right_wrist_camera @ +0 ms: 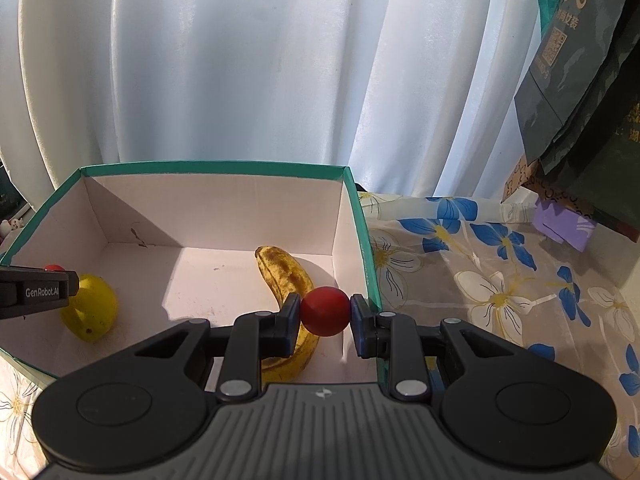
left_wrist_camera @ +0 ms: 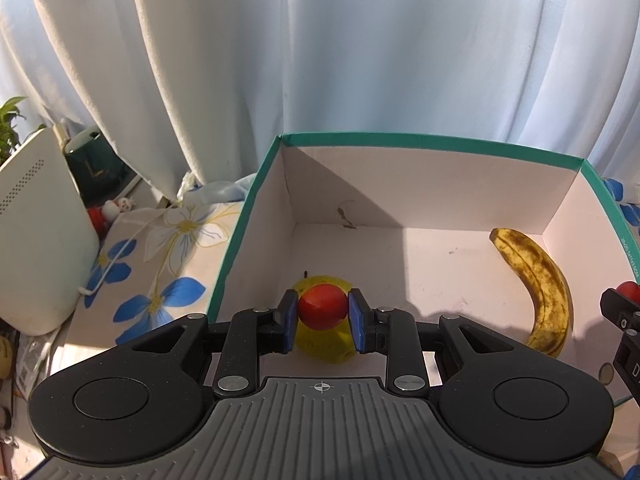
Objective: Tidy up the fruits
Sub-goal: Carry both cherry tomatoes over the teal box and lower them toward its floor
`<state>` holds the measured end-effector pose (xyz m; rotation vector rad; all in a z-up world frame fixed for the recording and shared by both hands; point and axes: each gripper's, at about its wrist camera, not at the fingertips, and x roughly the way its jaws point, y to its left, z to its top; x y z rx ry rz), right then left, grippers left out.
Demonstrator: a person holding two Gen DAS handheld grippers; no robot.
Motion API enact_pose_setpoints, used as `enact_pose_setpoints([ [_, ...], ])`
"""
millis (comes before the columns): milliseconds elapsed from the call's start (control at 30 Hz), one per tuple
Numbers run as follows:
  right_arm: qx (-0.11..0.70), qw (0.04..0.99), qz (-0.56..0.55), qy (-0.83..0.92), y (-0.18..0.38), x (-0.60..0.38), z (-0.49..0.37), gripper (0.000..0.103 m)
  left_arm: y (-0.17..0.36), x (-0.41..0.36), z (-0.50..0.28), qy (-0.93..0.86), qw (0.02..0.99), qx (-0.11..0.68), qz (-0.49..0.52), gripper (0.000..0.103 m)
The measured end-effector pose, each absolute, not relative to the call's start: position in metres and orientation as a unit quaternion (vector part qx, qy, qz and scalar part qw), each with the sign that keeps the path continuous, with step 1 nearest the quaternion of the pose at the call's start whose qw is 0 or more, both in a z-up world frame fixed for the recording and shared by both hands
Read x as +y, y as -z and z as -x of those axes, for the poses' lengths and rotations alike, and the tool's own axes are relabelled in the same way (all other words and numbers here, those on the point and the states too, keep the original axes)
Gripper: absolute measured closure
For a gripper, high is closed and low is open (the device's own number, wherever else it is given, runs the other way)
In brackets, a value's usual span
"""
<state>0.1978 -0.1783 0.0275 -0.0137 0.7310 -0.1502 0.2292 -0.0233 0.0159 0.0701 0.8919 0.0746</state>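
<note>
1. Left wrist view: the left hand-held gripper (left_wrist_camera: pixel 323 312) is clamped on a small red fruit (left_wrist_camera: pixel 322 306) inside the teal-rimmed box (left_wrist_camera: pixel 432 139), above the yellow pear (left_wrist_camera: pixel 320 346).
2. The right hand-held gripper (right_wrist_camera: pixel 325 312) is clamped on a second red fruit (right_wrist_camera: pixel 325 310), hanging over the banana (right_wrist_camera: pixel 286 276).
3. Risk: released here, either round fruit may bounce off the one beneath and roll, or bruise it.

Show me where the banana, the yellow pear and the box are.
banana (right_wrist_camera: pixel 286 276), right wrist view, its spotted upper half.
yellow pear (right_wrist_camera: pixel 96 308), right wrist view, its rounded side.
box (left_wrist_camera: pixel 400 138), left wrist view, teal rim of its back wall.
</note>
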Motion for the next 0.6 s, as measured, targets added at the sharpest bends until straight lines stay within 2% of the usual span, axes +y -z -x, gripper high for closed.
enact_pose_setpoints([
  [467,0.356,0.932,0.012,0.070,-0.0270,-0.1773,-0.1984,0.077,-0.0132,-0.0209,-0.2319,-0.041,0.897,0.438,-0.034,0.073],
  [600,0.356,0.932,0.014,0.070,-0.0271,-0.1761,-0.1975,0.077,-0.0133,-0.0212,-0.2312,-0.043,0.898,0.437,-0.038,0.068],
])
